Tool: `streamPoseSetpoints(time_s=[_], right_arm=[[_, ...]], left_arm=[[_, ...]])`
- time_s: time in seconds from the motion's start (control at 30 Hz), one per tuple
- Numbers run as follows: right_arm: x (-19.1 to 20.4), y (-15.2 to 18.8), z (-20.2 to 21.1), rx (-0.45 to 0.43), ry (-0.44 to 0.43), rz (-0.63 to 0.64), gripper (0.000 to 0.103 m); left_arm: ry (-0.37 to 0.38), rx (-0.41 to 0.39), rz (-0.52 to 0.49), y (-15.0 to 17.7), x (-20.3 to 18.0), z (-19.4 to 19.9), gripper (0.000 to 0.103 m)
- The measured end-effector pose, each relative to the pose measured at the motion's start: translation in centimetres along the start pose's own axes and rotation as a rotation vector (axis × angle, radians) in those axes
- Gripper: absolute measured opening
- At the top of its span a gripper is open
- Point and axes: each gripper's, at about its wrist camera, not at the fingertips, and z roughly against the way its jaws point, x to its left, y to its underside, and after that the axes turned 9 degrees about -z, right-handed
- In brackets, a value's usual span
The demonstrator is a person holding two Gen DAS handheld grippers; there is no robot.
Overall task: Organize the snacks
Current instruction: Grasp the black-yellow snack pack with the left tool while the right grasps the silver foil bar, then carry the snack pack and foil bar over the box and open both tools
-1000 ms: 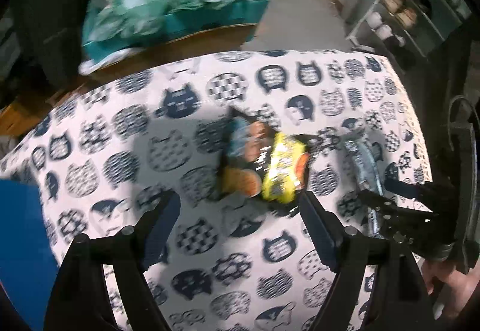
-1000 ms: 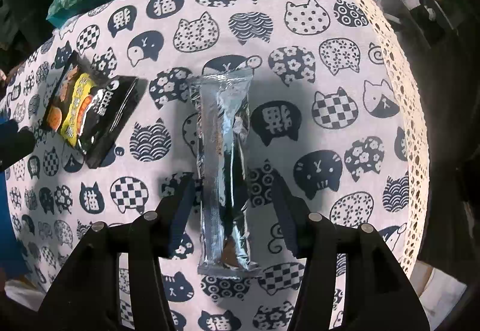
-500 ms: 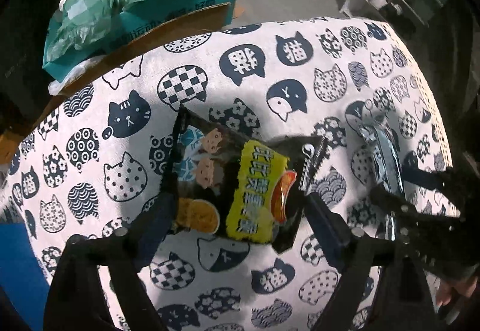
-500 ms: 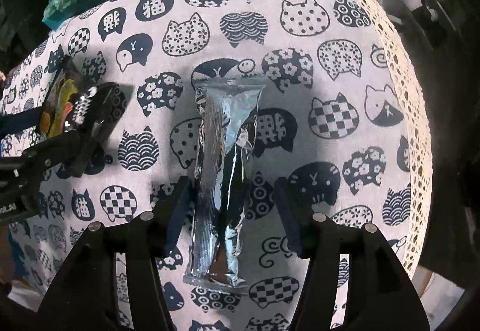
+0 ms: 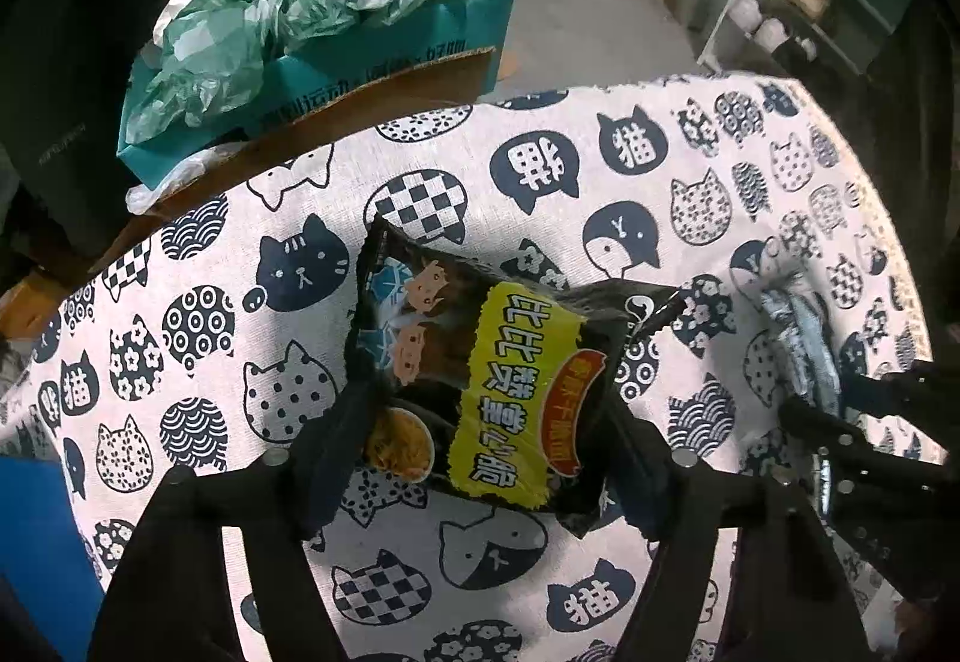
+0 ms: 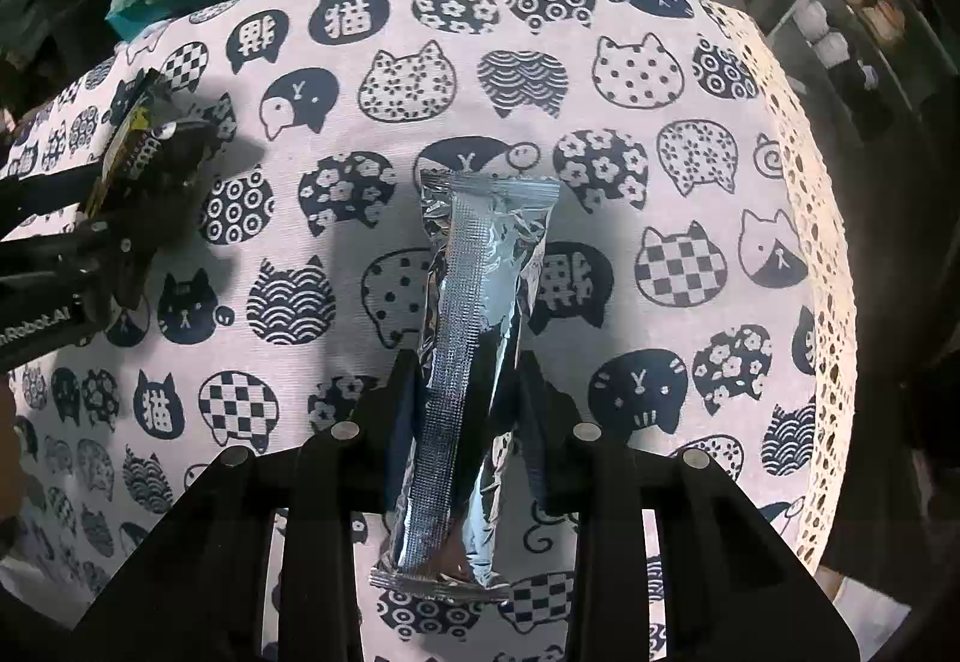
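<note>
The left claw reaches forward and down over the desk, its two black fingers pressed against the sides of a black snack bag, clamped on it near its lower half. The bag is dark with a yellow band of printed characters, small cartoon faces toward its far end and a patch of orange food at its near left corner; its far end rises ahead of the claw, tilted off the cat-print cloth. The right claw points straight ahead over the same desk, its fingers closed on a long silver foil pack at about mid-length. The pack runs along the claw's axis, its sealed far end ahead of the fingertips and its near end reaching back between the claw's arms; a ridged seam runs down its middle and the foil is creased. From the right wrist view the left claw shows far to the left, where the bag is seen edge-on and mostly hidden. From the left wrist view the right claw sits at the right edge, partly cut off, with only a blurred stretch of the foil pack visible. Beyond the desk, ahead and left, stands a teal box stuffed with green plastic.
</note>
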Motion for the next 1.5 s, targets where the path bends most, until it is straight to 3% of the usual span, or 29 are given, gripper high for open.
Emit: streamPoseSetpoints(time_s=[0.17, 0.5, 1.5], right_arm=[[0.9, 0.0, -0.3, -0.014, -0.005, 0.023, 0.031], [3.6, -0.2, 4.0, -0.074, -0.025, 0.056, 0.030], [12.9, 2.3, 17.6, -0.297, -0.200, 0.231, 0.029]], left_arm=[[-0.009, -0.010, -0.008, 1.0, 0.4, 0.9, 0.070], [-0.031, -0.050, 0.010, 3.4, 1.9, 5.4, 0.070], [-0.198, -0.271, 0.125, 10.8, 6.6, 23.9, 0.070]])
